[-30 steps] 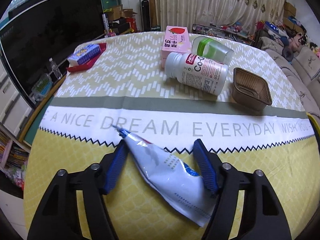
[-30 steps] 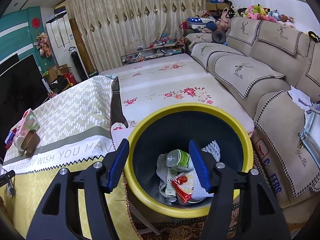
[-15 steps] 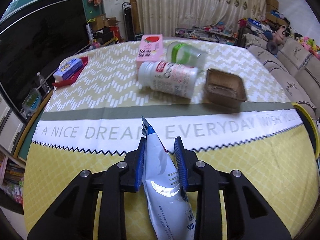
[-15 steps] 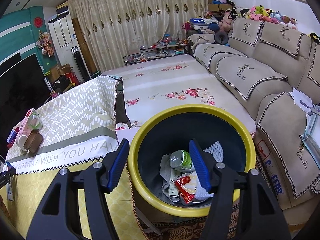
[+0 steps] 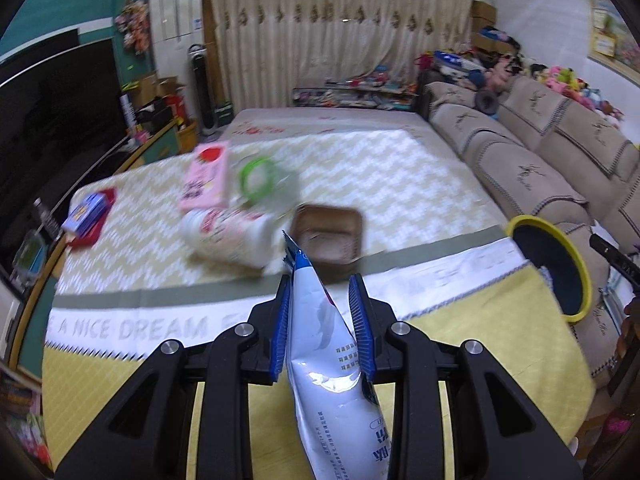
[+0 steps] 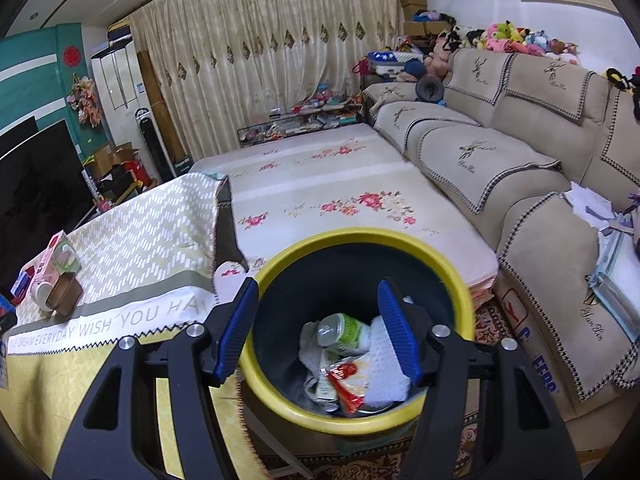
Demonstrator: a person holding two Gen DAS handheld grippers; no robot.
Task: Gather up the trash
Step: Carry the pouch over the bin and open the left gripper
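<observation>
Your left hand-held gripper [image 5: 322, 322] is clamped on a white and blue foil pouch [image 5: 332, 364], its blue pads narrowed against the pouch's sides; the torn top sticks up past the fingertips and the printed lower end hangs toward you, clear of the cloth. Your right hand-held gripper [image 6: 318, 330] stands about half open with nothing between its pads, poised over the yellow-rimmed bin [image 6: 460, 280].

Inside that bin lie a green-labelled bottle [image 6: 344, 330], a red-printed wrapper [image 6: 342, 374] and white paper [image 6: 386, 364].

Beyond the pouch, the worktop [image 5: 120, 376] wears a cloth with a yellow band nearest you, a white strip of grey lettering, then a cream chevron field. On the chevrons sit a brown plastic tray [image 5: 328, 234], a white pill bottle [image 5: 228, 236] on its side just left of it, a clear jar with a green rim [image 5: 260, 180] and a pink carton [image 5: 206, 176] behind. A blue packet [image 5: 86, 208] rests on something red near the left edge.

The bin stands off the worktop's right end, next to a beige sofa [image 6: 520, 152] with soft toys [image 6: 516, 38] along its back. A floral-covered surface [image 6: 340, 200] stretches toward cream curtains [image 6: 260, 52], and a dark television [image 5: 56, 92] fills the left wall.
</observation>
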